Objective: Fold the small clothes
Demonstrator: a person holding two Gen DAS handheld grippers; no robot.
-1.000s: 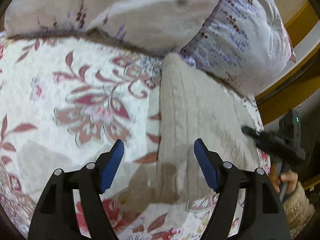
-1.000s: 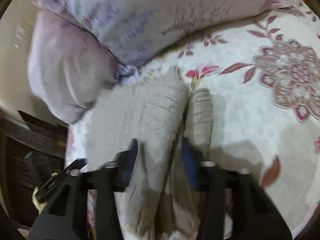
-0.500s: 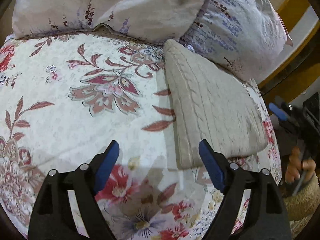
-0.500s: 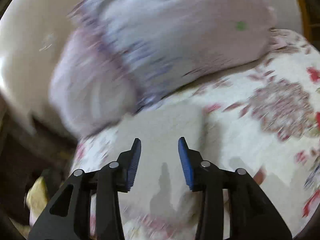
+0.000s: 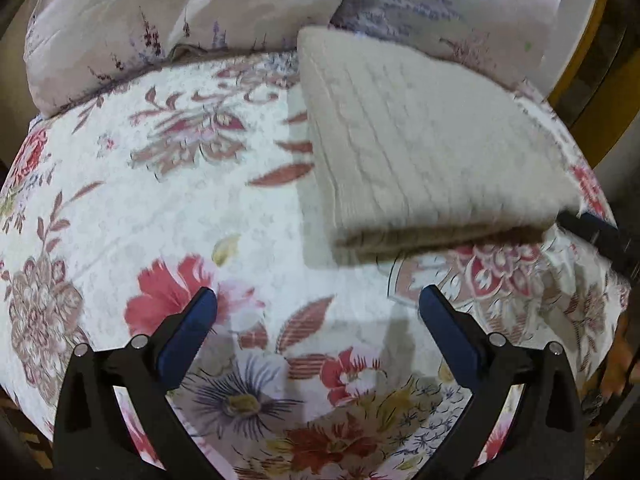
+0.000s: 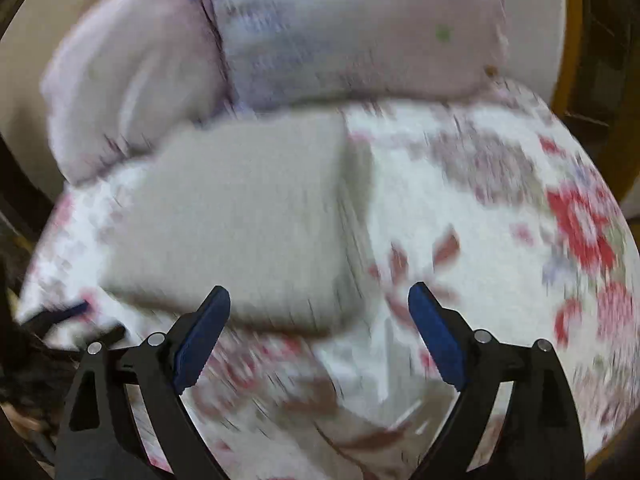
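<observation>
A beige cable-knit garment (image 5: 420, 152) lies folded into a thick rectangle on the floral bedspread (image 5: 180, 208), its far edge against the pillows. It also shows, blurred, in the right wrist view (image 6: 240, 232). My left gripper (image 5: 318, 316) is open and empty, held above the bedspread a little short of the garment's near edge. My right gripper (image 6: 318, 308) is open and empty, just before the garment's near right corner. A dark part of the right gripper (image 5: 600, 236) shows at the garment's right edge in the left wrist view.
Two pale floral pillows (image 5: 180, 20) (image 5: 460, 4) lie behind the garment. A wooden bed frame (image 5: 592, 92) runs along the right edge. The bedspread (image 6: 500, 240) stretches to the left and towards me.
My right gripper has let go of the garment and opened wide. Both grippers have pulled back from the garment, which now lies folded flat.
</observation>
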